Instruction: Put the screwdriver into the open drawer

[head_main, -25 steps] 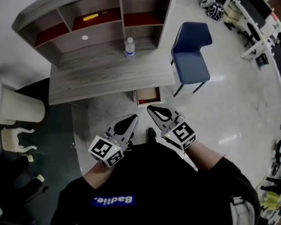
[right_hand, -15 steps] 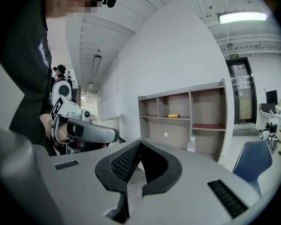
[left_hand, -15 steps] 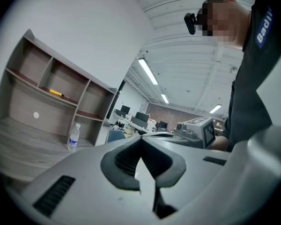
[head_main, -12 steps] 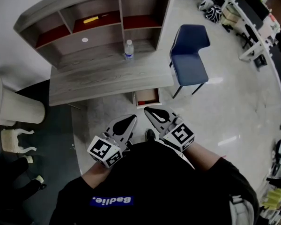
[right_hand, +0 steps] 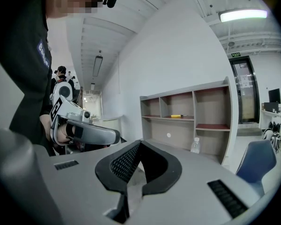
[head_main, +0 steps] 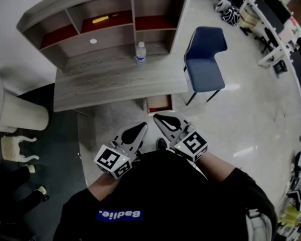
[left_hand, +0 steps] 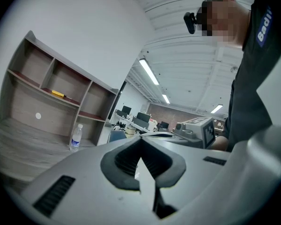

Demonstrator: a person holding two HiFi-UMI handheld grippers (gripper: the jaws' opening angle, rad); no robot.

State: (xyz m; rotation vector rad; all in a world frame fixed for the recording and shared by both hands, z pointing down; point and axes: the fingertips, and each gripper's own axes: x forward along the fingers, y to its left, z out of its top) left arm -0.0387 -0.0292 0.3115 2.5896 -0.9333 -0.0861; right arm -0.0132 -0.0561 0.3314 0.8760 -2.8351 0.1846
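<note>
The screwdriver (head_main: 100,19) is small and yellow with a dark end; it lies flat on the red floor of the top middle box of the shelf (head_main: 115,38); the drawer (head_main: 159,103) is pulled out under the front edge of the desk (head_main: 115,79); it is red inside and well apart from the screwdriver.

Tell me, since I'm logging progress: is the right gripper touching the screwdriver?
Apart. The head view shows the right gripper near the person, the desk between it and the screwdriver on the shelf.

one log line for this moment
phase: not started | left tool: shut, empty | right tool: shut, empty | screwdriver: on shelf | drawer: open
</note>
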